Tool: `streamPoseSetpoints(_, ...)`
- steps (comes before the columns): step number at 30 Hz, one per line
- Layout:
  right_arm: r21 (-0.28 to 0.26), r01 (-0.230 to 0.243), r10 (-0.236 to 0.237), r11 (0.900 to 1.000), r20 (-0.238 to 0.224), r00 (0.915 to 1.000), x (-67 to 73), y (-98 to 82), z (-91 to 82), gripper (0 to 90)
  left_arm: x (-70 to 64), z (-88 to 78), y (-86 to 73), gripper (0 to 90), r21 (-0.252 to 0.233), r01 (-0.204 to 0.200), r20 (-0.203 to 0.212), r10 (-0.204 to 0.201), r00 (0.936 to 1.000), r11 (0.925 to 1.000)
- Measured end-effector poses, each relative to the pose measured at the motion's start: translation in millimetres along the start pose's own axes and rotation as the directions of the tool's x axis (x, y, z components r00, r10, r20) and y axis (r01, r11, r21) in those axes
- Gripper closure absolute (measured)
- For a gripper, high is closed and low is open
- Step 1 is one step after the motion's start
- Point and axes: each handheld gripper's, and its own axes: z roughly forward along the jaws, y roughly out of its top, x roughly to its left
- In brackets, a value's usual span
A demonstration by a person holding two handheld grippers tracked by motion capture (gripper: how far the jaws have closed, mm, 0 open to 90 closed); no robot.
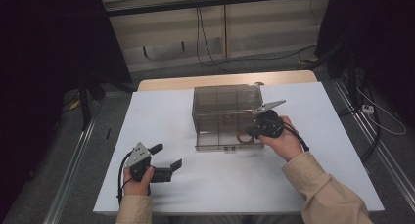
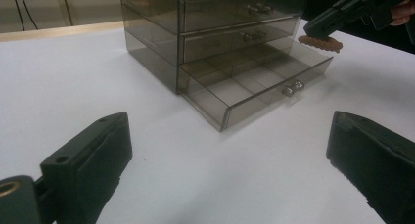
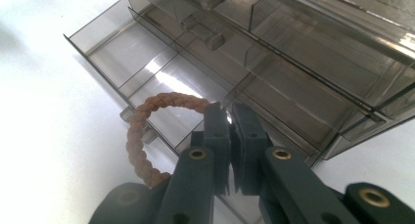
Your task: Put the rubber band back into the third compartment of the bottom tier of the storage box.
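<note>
Nearest to the person, the left gripper (image 1: 166, 158) is held low over the white surface (image 1: 161, 116), with its fingers (image 2: 95, 150) spread wide and nothing between them.

Farther on, the right gripper (image 3: 230, 131) is seen with its fingers (image 3: 215, 136) clenched on a brown braided bracelet (image 3: 147, 131). The bracelet is held by one part of its loop, and the rest hangs free to one side, over the front corner of the open bottom drawer (image 2: 254, 89). It is judged to be very light and soft, so it will bend and swing when it is moved. The braided cord looks rough, so it should not slip easily. It is best taken across the cord itself, as is done now, since the loop gives no stiff point. It is not thought to be fragile.

Behind it, the smoky transparent drawer box (image 1: 225, 106) stands on the surface, with two upper drawers shut. The box is judged to be stiff plastic, smooth, light and easy to push. The open drawer is divided into compartments, and all appear empty.

No brand, label or readable writing is found on any of these things.
</note>
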Motion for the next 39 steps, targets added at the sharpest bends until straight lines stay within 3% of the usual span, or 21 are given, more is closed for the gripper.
streamPoseSetpoints(39,0.008,-0.014,0.013,1.0,0.044,0.9989,-8.2,0.4,6.0,86.5,-0.1,0.5,-0.1,3.1,0.001,0.0,0.0,0.0,1.0,1.0)
